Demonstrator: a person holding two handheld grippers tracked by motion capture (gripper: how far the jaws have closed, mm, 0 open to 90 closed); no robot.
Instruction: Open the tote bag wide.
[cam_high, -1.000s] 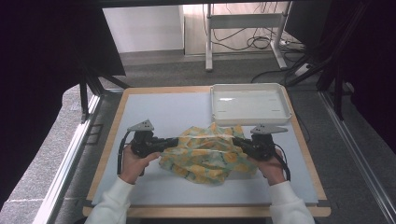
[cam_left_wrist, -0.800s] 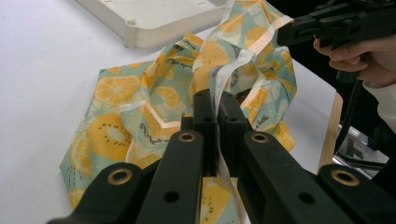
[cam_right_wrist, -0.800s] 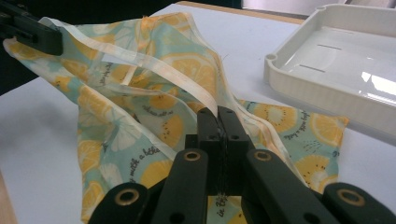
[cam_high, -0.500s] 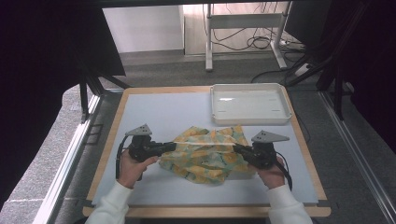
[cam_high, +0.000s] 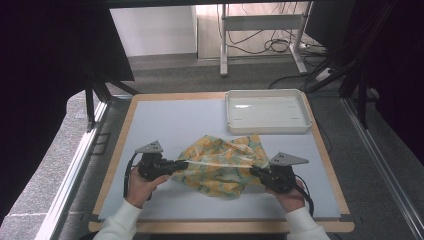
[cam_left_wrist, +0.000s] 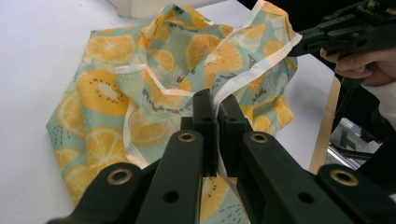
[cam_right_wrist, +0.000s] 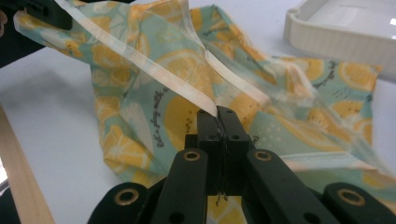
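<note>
A crumpled cloth (cam_high: 220, 165) printed with orange slices on pale green lies in the middle of the blue-grey table top (cam_high: 165, 120). My left gripper (cam_high: 183, 164) is shut on the cloth's white hem at its left side; in the left gripper view the hem (cam_left_wrist: 233, 91) runs out from between the jaws. My right gripper (cam_high: 254, 172) is shut on the same hem at the cloth's right side, and the right gripper view shows the cloth (cam_right_wrist: 187, 70) rising from the pinched edge. The hem is stretched between the two grippers, lifting the cloth's near part off the table.
A white rectangular tray (cam_high: 266, 111) stands at the back right of the table, just behind the cloth, and it is seen again as the tray (cam_right_wrist: 345, 32) in the right gripper view. The wooden table border (cam_high: 220, 226) runs along the near edge.
Both grippers have moved apart and toward the near edge, the right one slightly down. The cloth's hem is pulled straighter between them and the cloth is more spread out.
</note>
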